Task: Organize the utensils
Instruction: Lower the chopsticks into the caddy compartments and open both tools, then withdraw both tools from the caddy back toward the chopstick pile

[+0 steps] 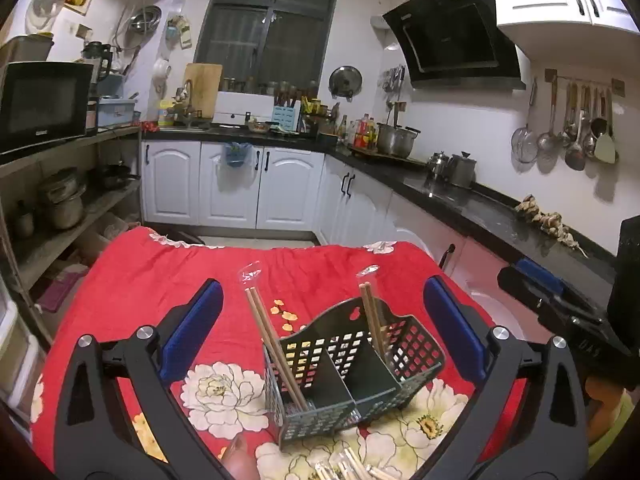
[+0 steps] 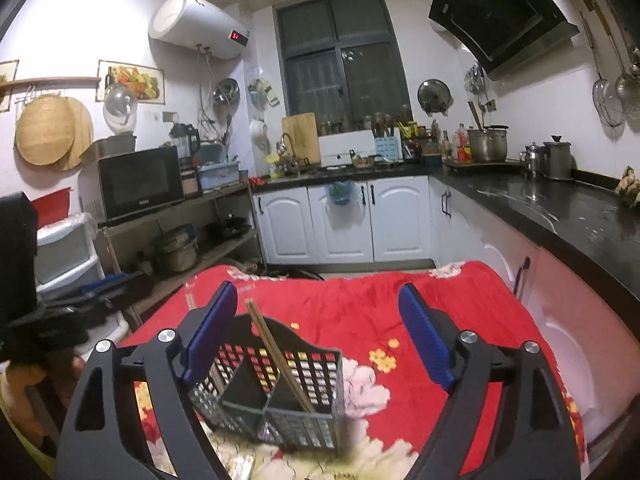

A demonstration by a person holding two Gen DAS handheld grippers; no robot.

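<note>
**Both claws wide open above the caddy, loose chopsticks near the left one**

Left gripper (image 1: 324,336) has its jaws spread wide and holds nothing; between the blue pads the dark mesh caddy (image 1: 352,364) stands on the red floral cloth (image 1: 160,272). Right gripper (image 2: 318,338) is also fully open and empty, and it looks at the same caddy from the other side, where the caddy sits toward its left finger.

The caddy has a divider. In the left wrist view one wrapped pair of chopsticks (image 1: 276,344) leans in the left compartment, and a second pair (image 1: 372,320) stands in the right compartment. Both are tilted, with the plastic wrapper ends up.

The utensils not yet sorted are the loose chopsticks (image 1: 352,470) at the bottom edge of the left wrist view. They lie flat on the cloth, on the near side of the caddy, below the left claw. Only their ends are seen, so the exact direction of their long axis I cannot tell with certainty; they seem to point up and to the left. In the right wrist view they are not clearly visible.

So I judge the left claw is nearer to them. It would need to draw back and go down, and to close across the sticks, not along them.
</note>
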